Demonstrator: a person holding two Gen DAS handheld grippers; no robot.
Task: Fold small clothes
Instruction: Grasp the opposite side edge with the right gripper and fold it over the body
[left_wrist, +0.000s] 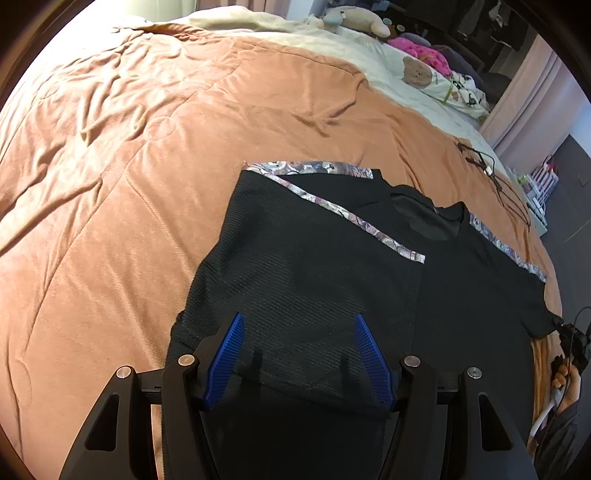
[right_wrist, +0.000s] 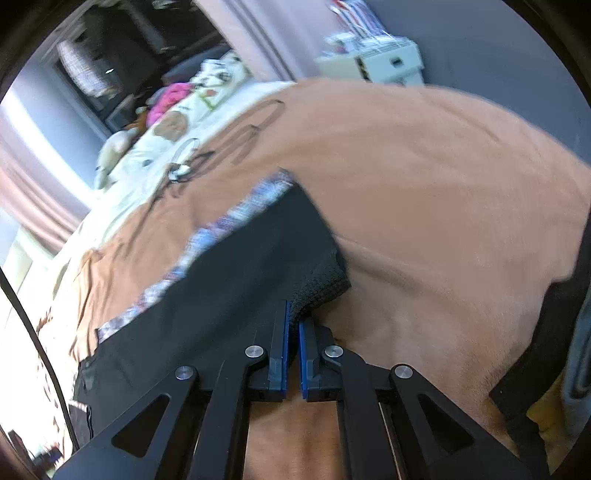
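Observation:
A black T-shirt (left_wrist: 332, 266) with patterned purple-white trim lies on the orange blanket (left_wrist: 147, 147). Its left sleeve is folded in over the body. My left gripper (left_wrist: 299, 321) is open, its blue pads (left_wrist: 225, 362) spread just above the shirt's lower part. In the right wrist view my right gripper (right_wrist: 292, 314) is shut on the black fabric at the edge of the shirt's right sleeve (right_wrist: 258, 266). The sleeve is lifted a little off the blanket (right_wrist: 424, 184). That view is motion-blurred.
A black cable (left_wrist: 495, 181) lies on the blanket beyond the shirt; it also shows in the right wrist view (right_wrist: 221, 147). Soft toys and pillows (left_wrist: 428, 62) sit at the head of the bed. The bed's edge and grey floor (right_wrist: 498, 48) are to the right.

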